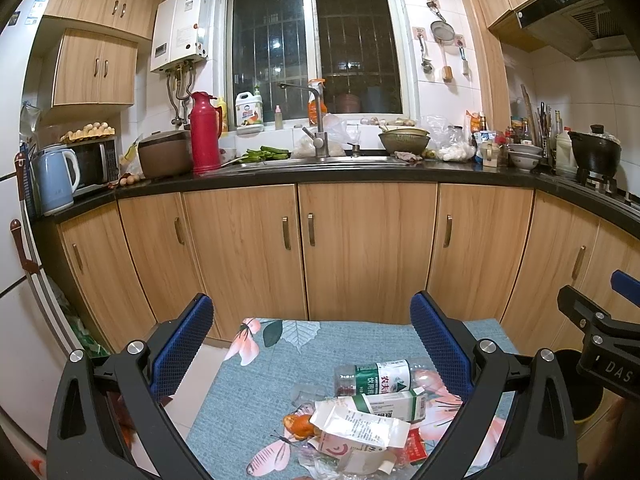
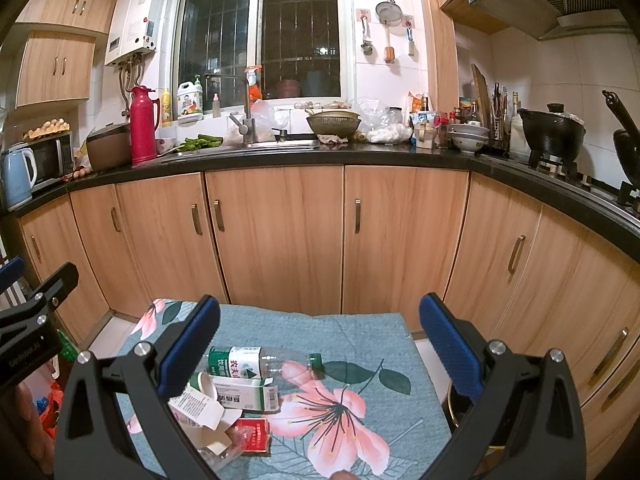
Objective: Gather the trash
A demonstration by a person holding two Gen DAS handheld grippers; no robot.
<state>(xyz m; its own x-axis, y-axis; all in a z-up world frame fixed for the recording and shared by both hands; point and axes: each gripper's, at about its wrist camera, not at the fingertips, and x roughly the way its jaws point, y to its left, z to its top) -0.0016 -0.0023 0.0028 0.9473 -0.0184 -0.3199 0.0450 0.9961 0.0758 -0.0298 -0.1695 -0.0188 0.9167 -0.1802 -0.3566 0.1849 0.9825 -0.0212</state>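
Both tongs spread wide, empty: left gripper [image 1: 312, 344], right gripper [image 2: 320, 344]. Plastic bottle [image 2: 260, 361] lying on the flowered cloth [image 2: 360, 332], long axis crosswise, among cartons (nearer the left tongs, probably).

A floral cloth-covered table [image 2: 360, 332] carries a plastic bottle [image 2: 256, 362], cartons [image 2: 244, 394] and wrappers [image 1: 356, 428]

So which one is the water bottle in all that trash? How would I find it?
Look at the small table with the blue flowered cloth in front of the wooden cabinets. The trash lies in a heap there, and the water bottle lies on its side at the heap's far edge. It is the only clear, see-through thing with a green label and a green cap.
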